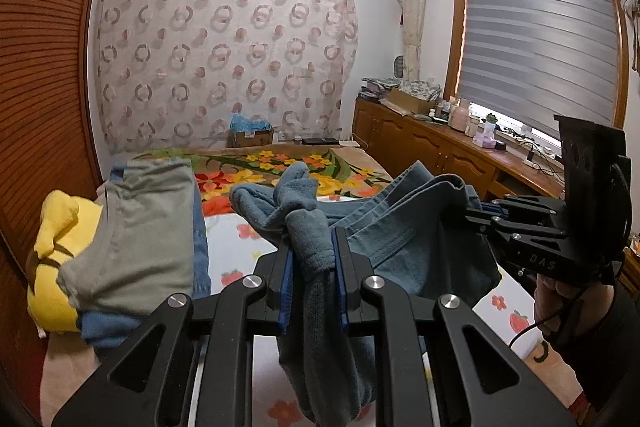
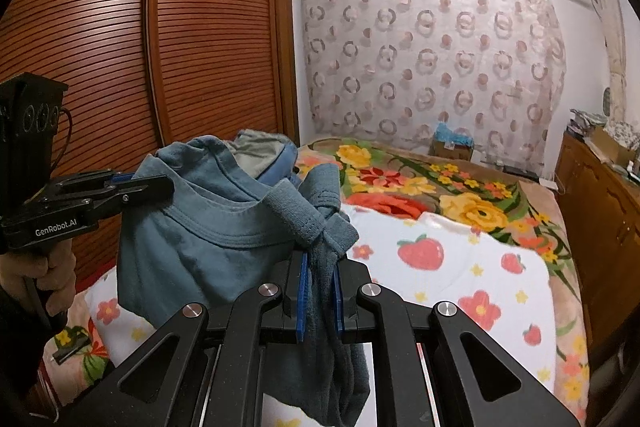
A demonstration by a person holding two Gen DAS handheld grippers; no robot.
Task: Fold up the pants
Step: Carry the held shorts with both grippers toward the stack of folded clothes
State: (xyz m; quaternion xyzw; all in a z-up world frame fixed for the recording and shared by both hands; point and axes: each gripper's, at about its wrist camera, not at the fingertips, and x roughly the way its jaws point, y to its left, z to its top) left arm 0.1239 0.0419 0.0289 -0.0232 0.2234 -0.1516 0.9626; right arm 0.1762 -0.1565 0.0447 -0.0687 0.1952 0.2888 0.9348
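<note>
Blue-grey pants (image 1: 404, 235) hang lifted above the bed, stretched between my two grippers. My left gripper (image 1: 312, 247) is shut on a bunched ribbed hem of the pants, cloth trailing down between its blue pads. My right gripper (image 1: 480, 213) appears at the right of the left wrist view, clamped on the other end of the fabric. In the right wrist view the pants (image 2: 208, 227) drape to the left, my right gripper (image 2: 320, 267) is shut on a ribbed cuff, and my left gripper (image 2: 160, 185) pinches the fabric's far edge.
A bed with a strawberry sheet (image 2: 460, 267) and a floral blanket (image 1: 280, 167) lies below. Folded grey and blue clothes (image 1: 136, 235) sit on a yellow plush (image 1: 56, 251) at the left. A slatted wooden wardrobe (image 2: 140, 47) stands left, a cluttered wooden cabinet (image 1: 440, 139) right.
</note>
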